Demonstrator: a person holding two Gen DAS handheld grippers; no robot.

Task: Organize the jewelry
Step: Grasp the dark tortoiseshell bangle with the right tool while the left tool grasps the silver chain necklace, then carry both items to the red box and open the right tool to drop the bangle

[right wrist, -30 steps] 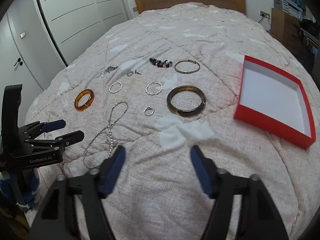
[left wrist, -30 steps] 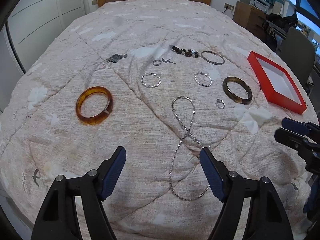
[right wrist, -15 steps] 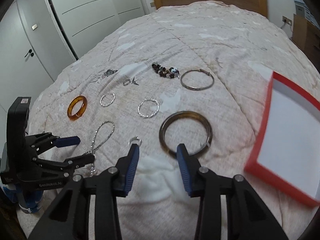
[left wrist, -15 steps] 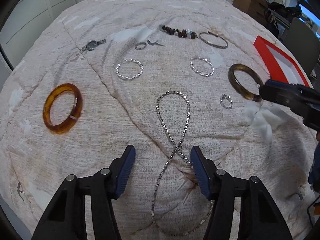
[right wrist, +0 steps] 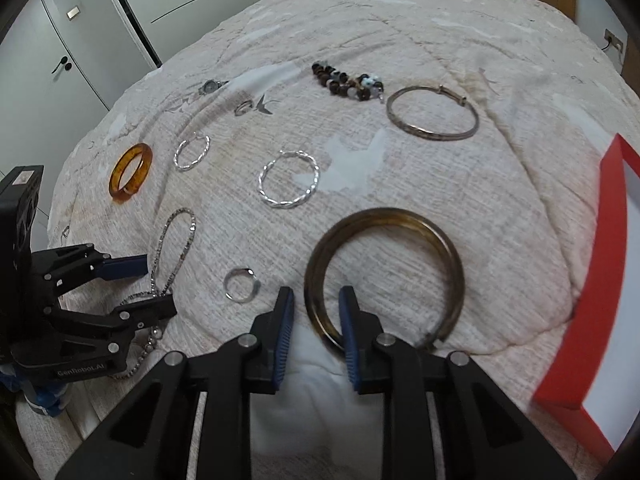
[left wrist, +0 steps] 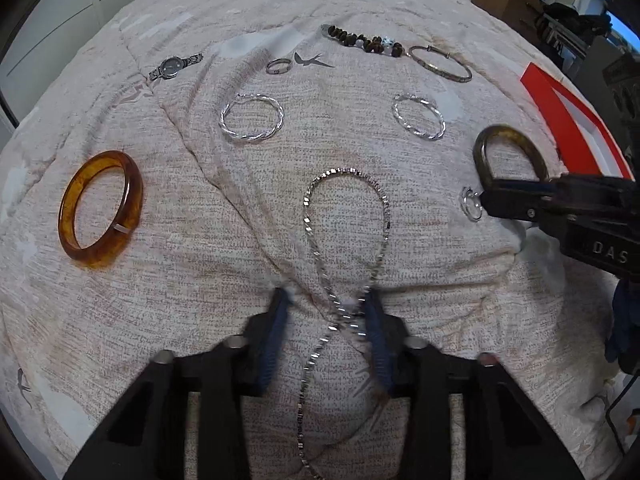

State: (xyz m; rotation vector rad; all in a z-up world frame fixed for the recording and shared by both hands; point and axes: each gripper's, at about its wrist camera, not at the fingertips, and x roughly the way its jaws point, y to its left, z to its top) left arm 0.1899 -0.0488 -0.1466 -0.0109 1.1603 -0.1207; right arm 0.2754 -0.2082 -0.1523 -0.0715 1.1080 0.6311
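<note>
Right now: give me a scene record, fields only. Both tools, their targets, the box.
surface: bed quilt
left tool: open, straddling the crossing of the silver chain necklace, not yet closed
right tool: open, near rim of dark bangle between its fingers
red box: open, white inside, right of dark bangle
untouched: amber bangle, two twisted silver hoops, watch, bead bracelet, thin silver bangle, two small rings

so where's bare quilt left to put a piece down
Bare quilt lies between the thin silver bangle and the red box, and beyond the beads. It is crowded near the chain and small ring.
</note>
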